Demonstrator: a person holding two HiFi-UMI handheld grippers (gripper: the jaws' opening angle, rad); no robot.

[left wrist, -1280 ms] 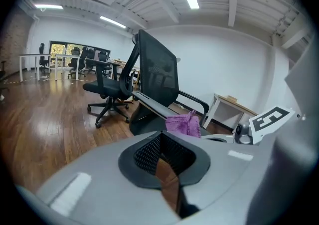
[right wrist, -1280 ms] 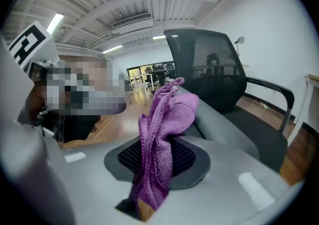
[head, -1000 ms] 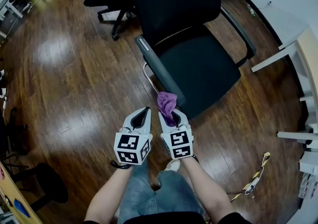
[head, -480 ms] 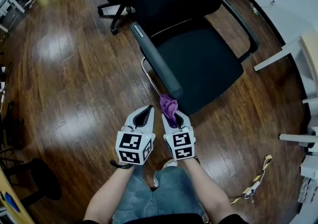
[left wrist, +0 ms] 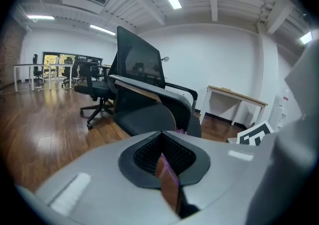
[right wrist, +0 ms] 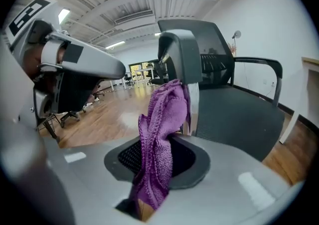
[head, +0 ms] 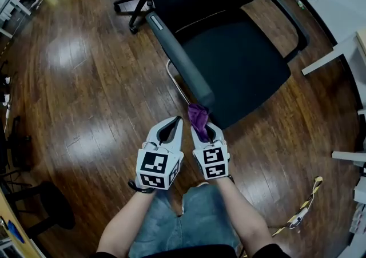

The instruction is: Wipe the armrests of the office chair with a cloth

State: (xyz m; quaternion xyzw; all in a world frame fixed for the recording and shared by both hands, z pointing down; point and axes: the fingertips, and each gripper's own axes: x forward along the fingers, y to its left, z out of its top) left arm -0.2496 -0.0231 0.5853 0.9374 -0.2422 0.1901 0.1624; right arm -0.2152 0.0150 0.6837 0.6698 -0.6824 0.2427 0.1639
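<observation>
The right gripper (head: pixel 203 127) pinches a purple knitted cloth (head: pixel 197 115) just beside the front end of the black office chair's (head: pixel 240 68) grey padded armrest (head: pixel 180 59). The left gripper (head: pixel 175 120) is closed and empty.

Bunched purple knitted cloth (head: pixel 197 116), upright, lower end clamped in the right gripper (head: pixel 205 129), top fold just beside the front tip of the long grey padded near armrest (head: pixel 178 59) of the black mesh-backed office chair (head: pixel 237 65), contact unclear; black looped far armrest (head: pixel 290 16) across the seat, well apart from the cloth
</observation>
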